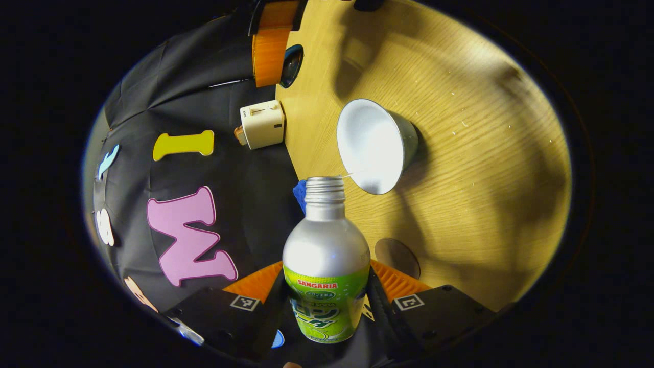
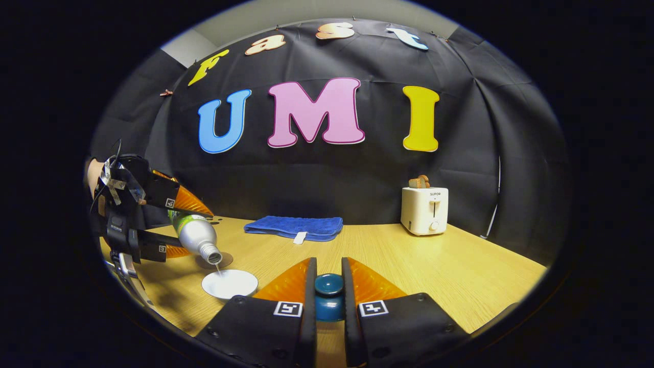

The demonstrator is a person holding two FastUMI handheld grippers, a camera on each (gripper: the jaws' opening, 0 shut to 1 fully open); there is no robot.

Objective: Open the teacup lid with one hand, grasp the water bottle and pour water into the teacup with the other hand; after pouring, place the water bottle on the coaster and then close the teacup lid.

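My left gripper (image 1: 327, 267) is shut on a silver water bottle (image 1: 326, 245) with a green label, tipped over so its open neck points at the white teacup (image 1: 375, 145). A thin stream of water runs from the neck into the cup. The round brown coaster (image 1: 397, 257) lies on the table just beside the bottle. In the right gripper view, my right gripper (image 2: 328, 271) is shut on the dark teal lid (image 2: 328, 290), held above the table. To its left are the left gripper (image 2: 196, 232), the tilted bottle (image 2: 195, 233), the teacup (image 2: 230, 283) and the coaster (image 2: 214, 261).
A blue cloth (image 2: 294, 226) lies folded at the back of the wooden table (image 2: 434, 271). A white toaster (image 2: 424, 209) with bread in it stands at the back right. The right gripper's orange finger (image 1: 268, 51) with the lid (image 1: 292, 64) hangs beyond the cup.
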